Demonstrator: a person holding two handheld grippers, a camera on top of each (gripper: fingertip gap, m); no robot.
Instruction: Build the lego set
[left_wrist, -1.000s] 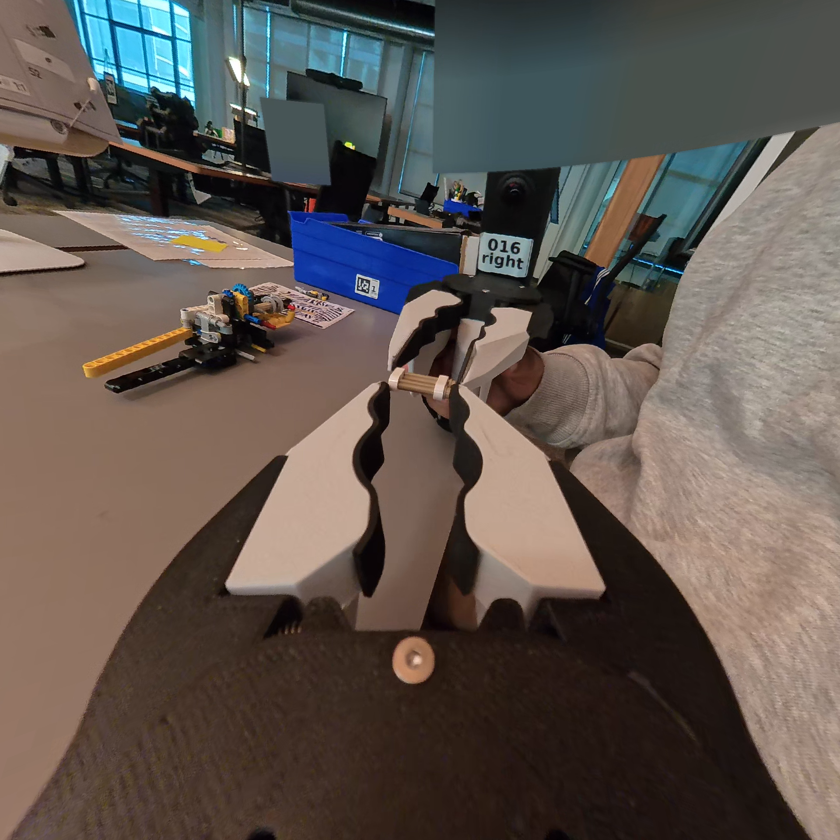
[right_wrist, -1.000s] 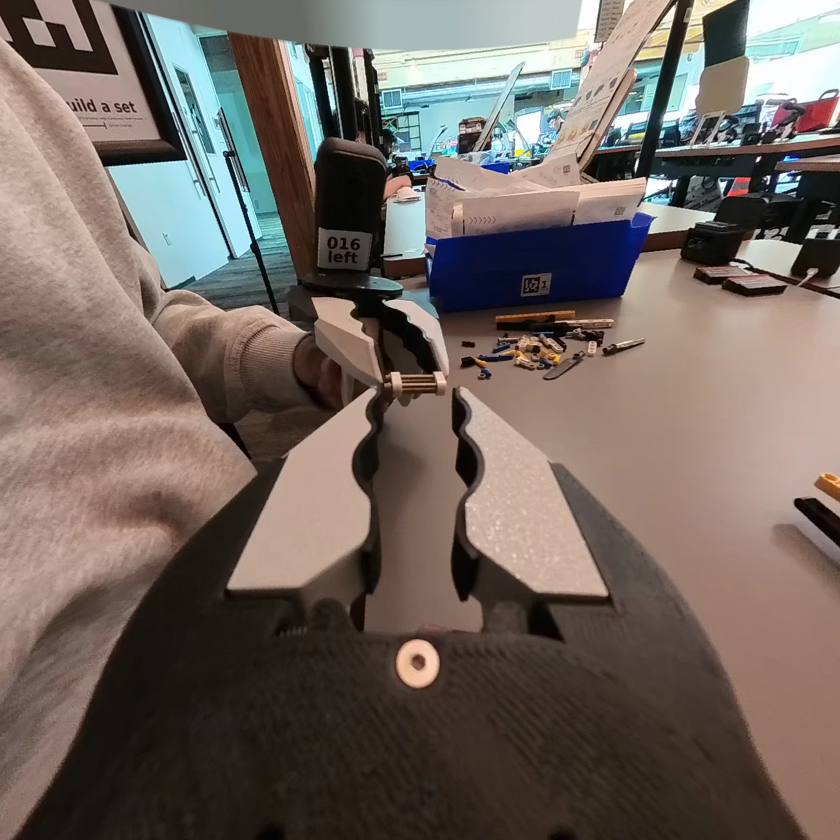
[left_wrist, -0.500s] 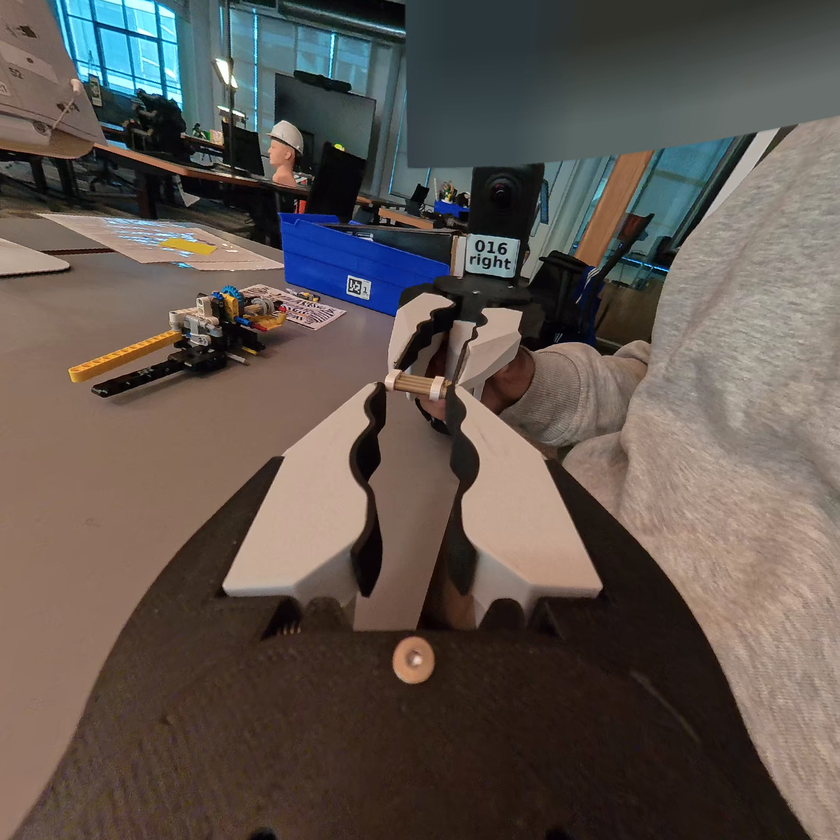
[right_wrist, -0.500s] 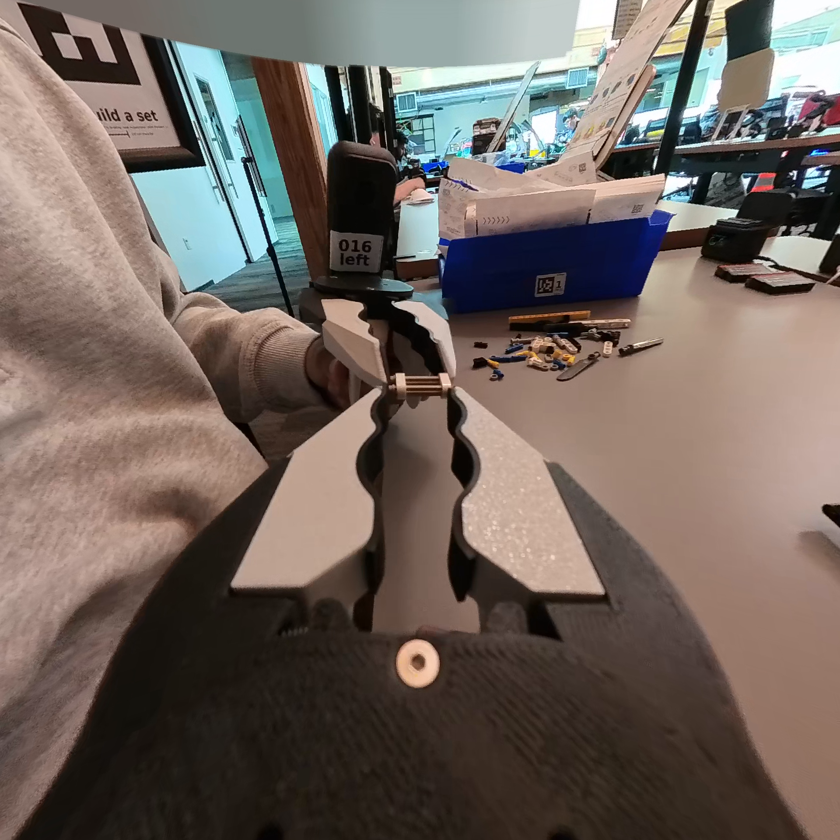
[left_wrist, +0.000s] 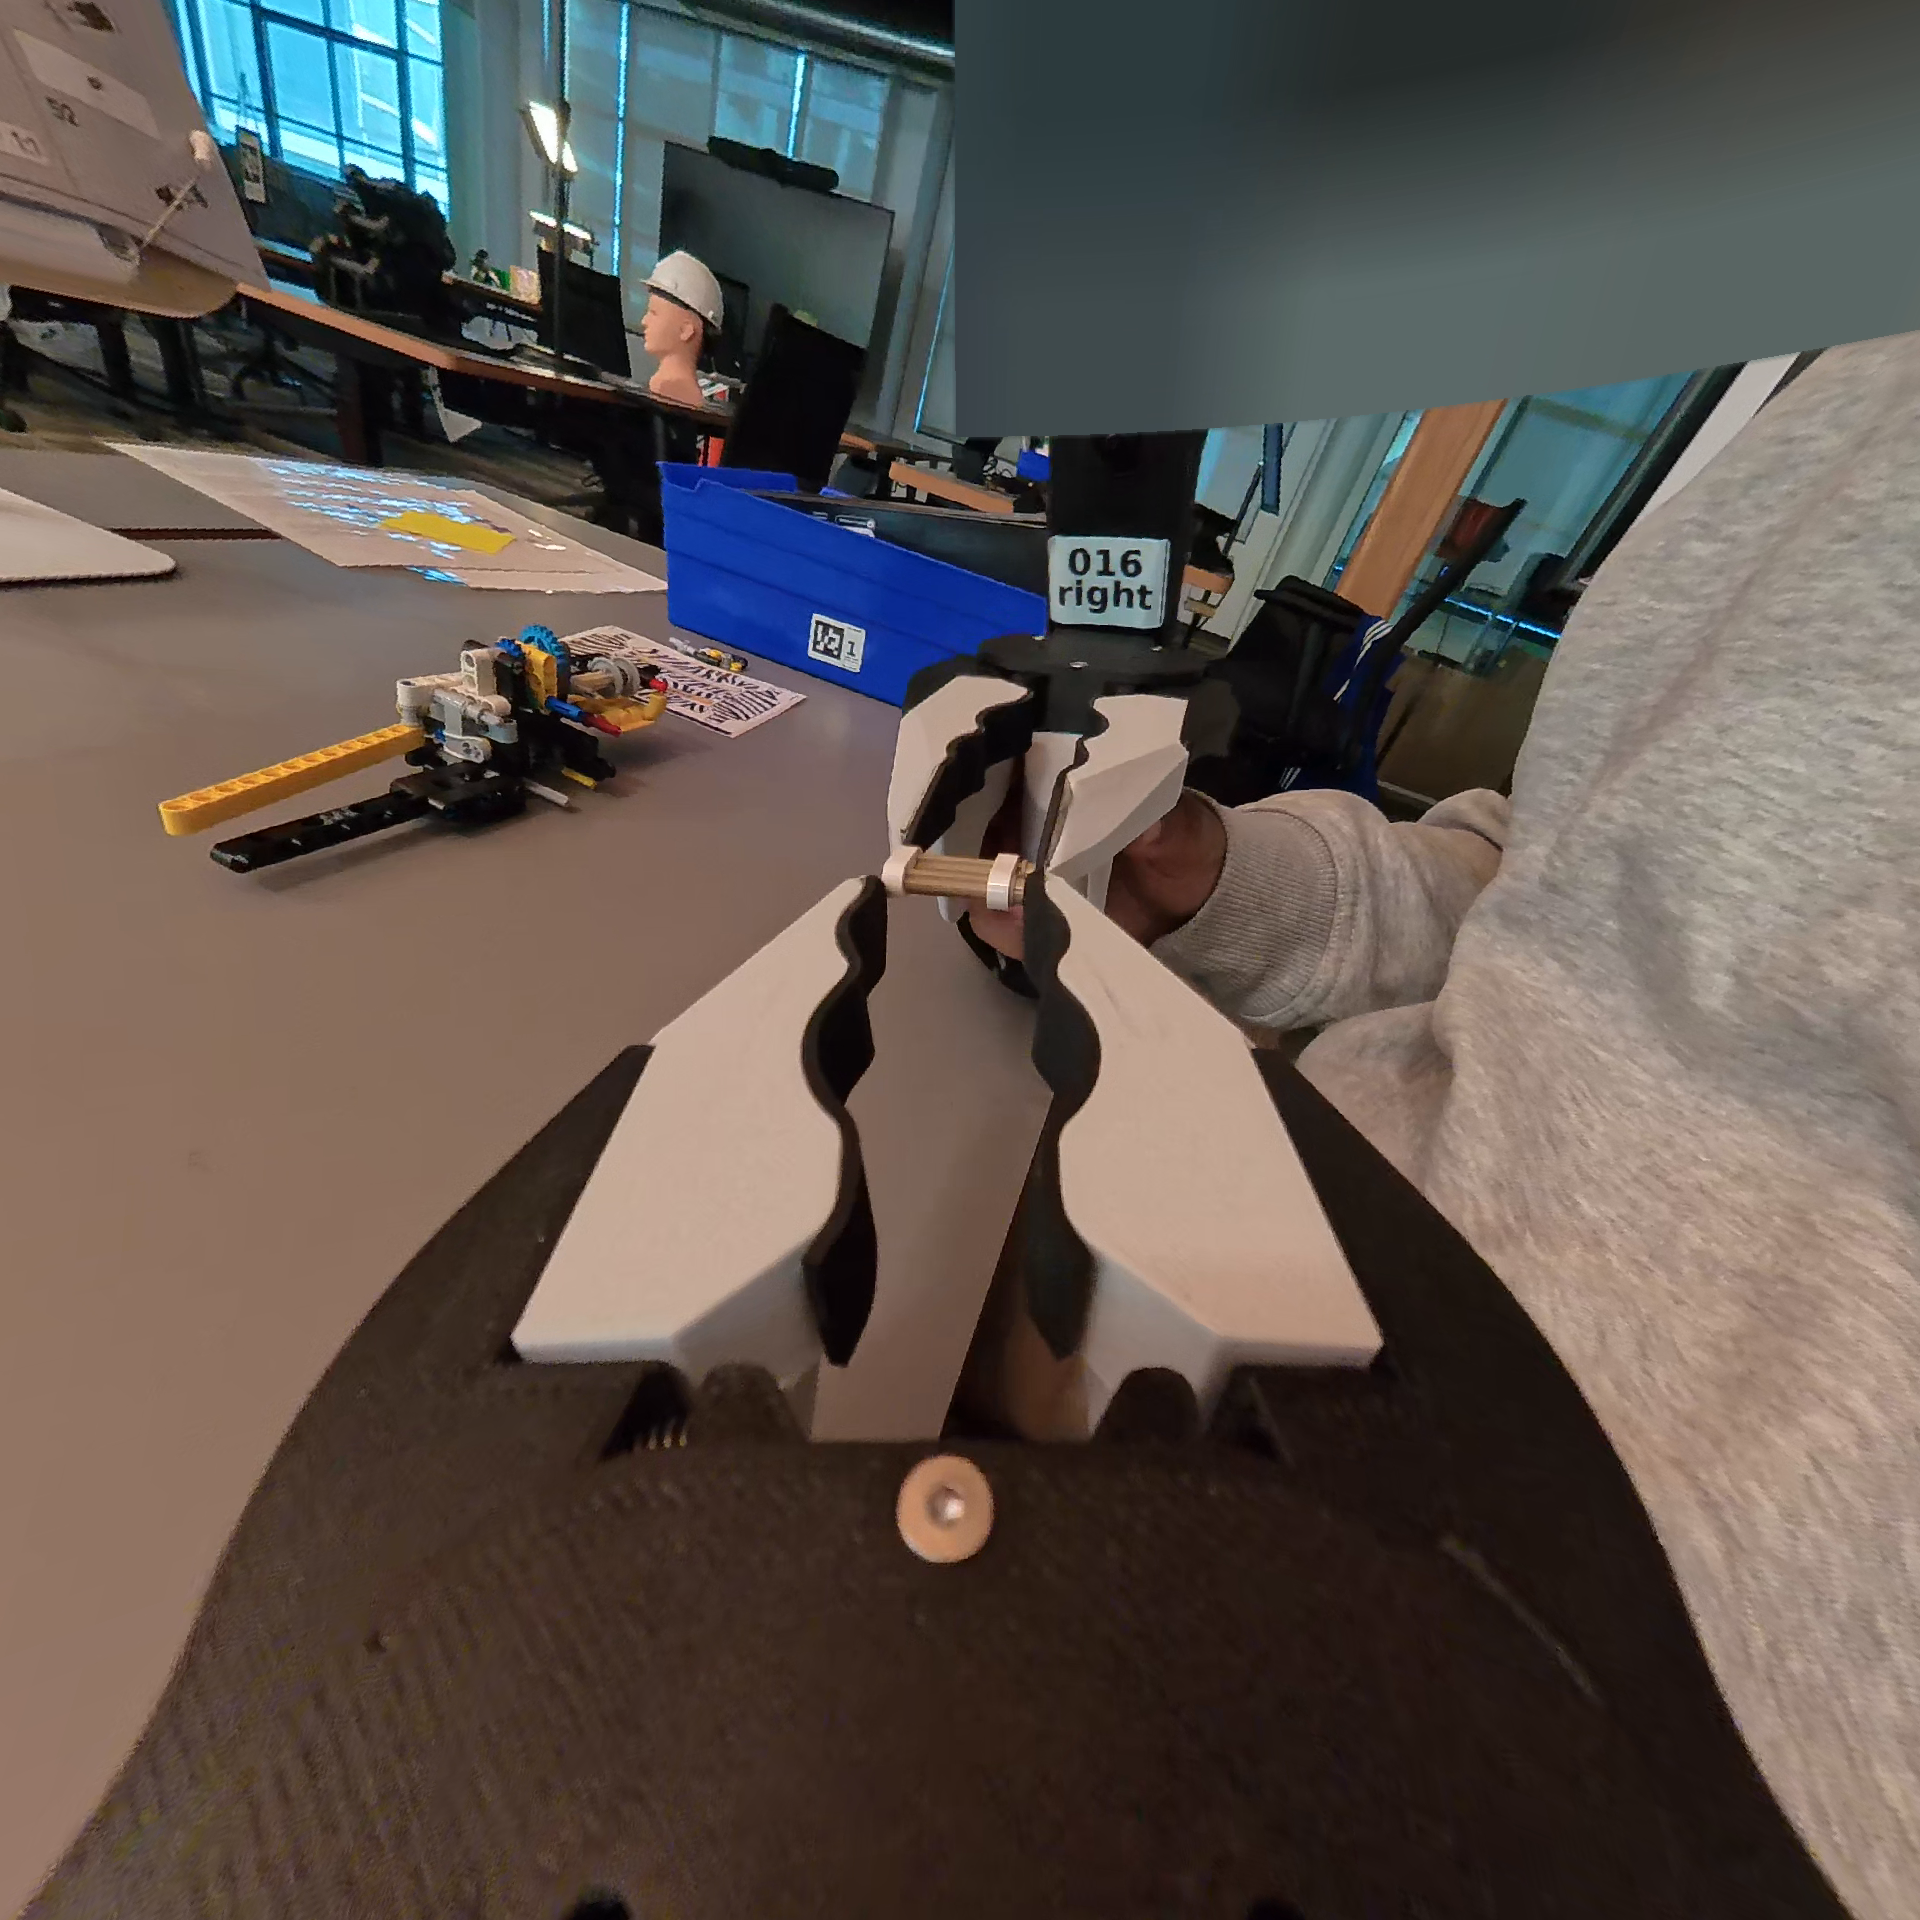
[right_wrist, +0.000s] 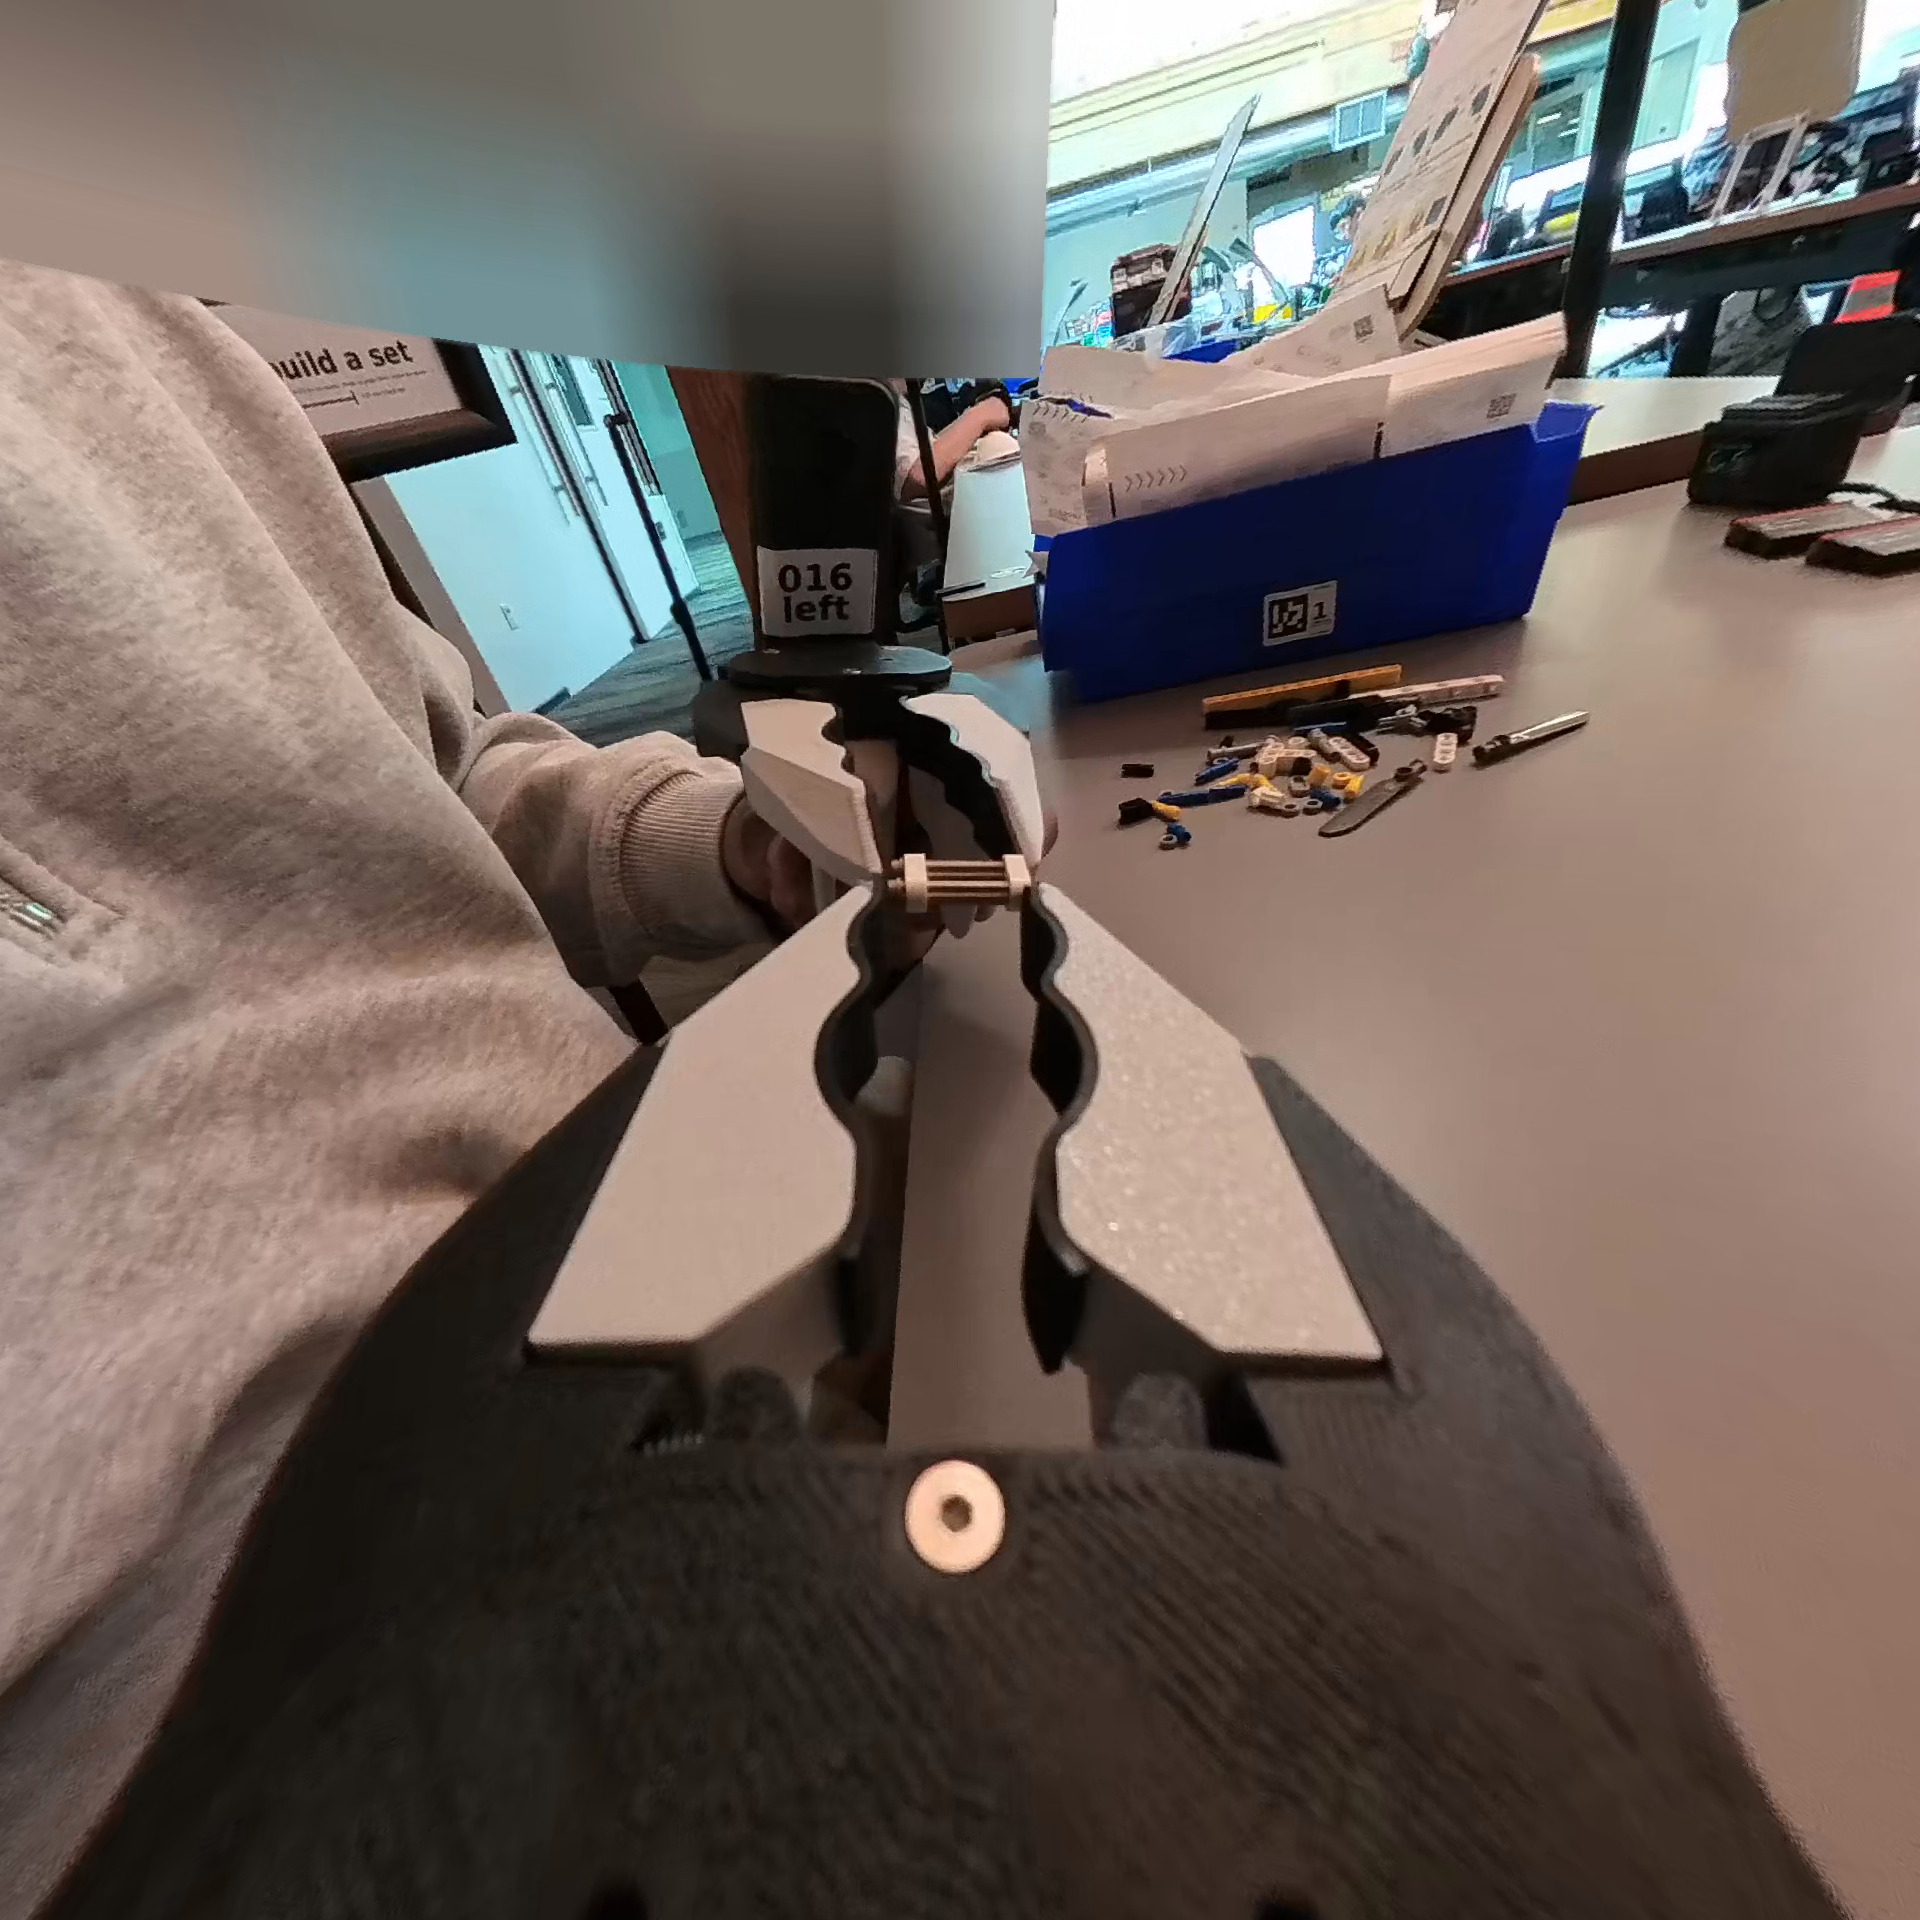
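Observation:
A short tan ribbed axle with a white bush at each end (left_wrist: 956, 878) hangs crosswise in the air between my two grippers, which face each other tip to tip. My left gripper (left_wrist: 954, 896) is shut on the axle, one fingertip on each end. It also shows in the right wrist view (right_wrist: 951, 862). My right gripper (right_wrist: 948, 902) has its fingertips on either side of the same axle (right_wrist: 961, 883), with a small gap showing at its left tip. The part-built model (left_wrist: 499, 727), with a yellow beam and a black beam, lies on the grey table (left_wrist: 312, 1039).
Loose small parts (right_wrist: 1309, 758) lie on the table in front of a blue bin (right_wrist: 1299, 582) filled with papers. A printed sheet (left_wrist: 707, 681) lies beside the model. My grey sleeves and body are close behind both grippers. Only a small space, under 4 cm, lies between the two pairs of fingers. Both grippers' tips are roughly 25 cm from the part-built model (left_wrist: 499, 727).
Both grippers have stayed tip to tip at the axle and drifted slightly together. The jaw gaps look about the same. The model has not moved.

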